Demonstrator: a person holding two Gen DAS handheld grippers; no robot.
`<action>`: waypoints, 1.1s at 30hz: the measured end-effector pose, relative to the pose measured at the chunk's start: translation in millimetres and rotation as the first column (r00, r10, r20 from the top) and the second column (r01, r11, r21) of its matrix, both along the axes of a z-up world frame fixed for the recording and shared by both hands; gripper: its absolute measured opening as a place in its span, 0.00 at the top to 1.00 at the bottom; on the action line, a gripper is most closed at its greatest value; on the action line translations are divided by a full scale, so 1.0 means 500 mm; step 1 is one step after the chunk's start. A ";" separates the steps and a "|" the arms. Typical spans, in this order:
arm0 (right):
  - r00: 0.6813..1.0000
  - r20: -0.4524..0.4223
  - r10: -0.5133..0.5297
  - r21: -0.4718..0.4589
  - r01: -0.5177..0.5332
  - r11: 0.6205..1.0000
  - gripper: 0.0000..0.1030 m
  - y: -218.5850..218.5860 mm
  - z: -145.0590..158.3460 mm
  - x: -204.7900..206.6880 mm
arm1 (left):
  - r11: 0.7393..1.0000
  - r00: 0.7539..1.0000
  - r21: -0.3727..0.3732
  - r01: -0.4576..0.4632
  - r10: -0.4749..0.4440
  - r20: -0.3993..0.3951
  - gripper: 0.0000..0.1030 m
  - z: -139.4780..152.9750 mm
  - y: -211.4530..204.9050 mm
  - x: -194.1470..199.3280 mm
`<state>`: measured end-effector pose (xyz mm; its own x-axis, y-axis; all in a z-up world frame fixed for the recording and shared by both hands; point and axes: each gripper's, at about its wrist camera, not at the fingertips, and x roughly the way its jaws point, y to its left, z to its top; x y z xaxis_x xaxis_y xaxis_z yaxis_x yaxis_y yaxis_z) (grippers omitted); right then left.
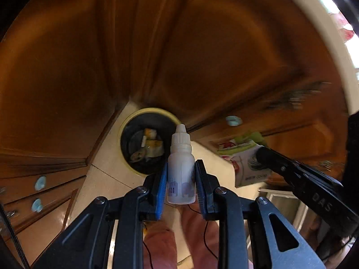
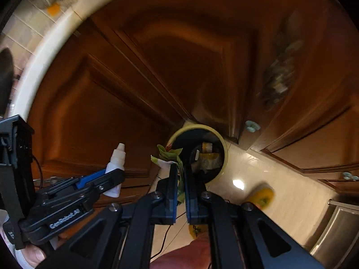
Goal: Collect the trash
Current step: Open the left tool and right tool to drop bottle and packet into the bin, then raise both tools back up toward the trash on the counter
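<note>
My left gripper (image 1: 180, 168) is shut on a small white dropper bottle (image 1: 180, 168), cap pointing away from me. The same bottle (image 2: 115, 163) and left gripper show at the left of the right wrist view. My right gripper (image 2: 179, 170) is shut on a green and white printed wrapper (image 2: 168, 157), which also appears at the right of the left wrist view (image 1: 244, 157). Below both stands a round bin (image 1: 143, 143) with a yellow rim and dark liner, holding scraps of trash; the bin (image 2: 215, 139) lies just beyond the wrapper.
Brown wooden cabinet doors (image 1: 157, 44) with pale blue knobs (image 1: 40, 182) surround the bin. A pale tiled floor (image 2: 269, 179) lies beneath, with a yellow slipper (image 2: 261, 196) on it. A white countertop edge (image 1: 314, 33) curves above. A steel appliance (image 2: 336, 235) sits at lower right.
</note>
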<state>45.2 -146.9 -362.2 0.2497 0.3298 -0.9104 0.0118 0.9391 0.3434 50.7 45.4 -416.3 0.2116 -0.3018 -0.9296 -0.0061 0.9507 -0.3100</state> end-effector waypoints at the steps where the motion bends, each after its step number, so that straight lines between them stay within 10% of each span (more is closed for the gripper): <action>1: 1.000 -0.006 0.004 -0.001 -0.004 1.000 0.95 0.008 -0.032 0.011 | 1.000 1.000 0.007 -0.002 0.002 -0.008 0.79 -0.025 0.003 0.009; 11: 0.998 -0.066 0.020 0.043 -0.017 0.999 0.92 0.067 -0.240 0.101 | 0.998 0.997 0.056 0.004 0.000 -0.073 0.78 -0.244 0.009 0.083; 14: 0.996 -0.089 0.030 0.019 -0.028 0.999 0.92 0.072 -0.269 0.117 | 0.998 0.996 0.065 0.002 0.003 -0.085 0.58 -0.271 0.007 0.101; 18: 0.994 -0.109 0.025 0.002 -0.025 1.000 0.84 0.061 -0.286 0.122 | 0.991 0.998 0.129 -0.032 0.037 -0.041 0.28 -0.264 0.016 0.106; 33: 0.996 -0.066 0.057 -0.028 -0.059 0.998 0.73 0.036 -0.166 0.081 | 0.993 1.000 0.118 -0.018 0.016 0.021 0.28 -0.136 0.022 0.077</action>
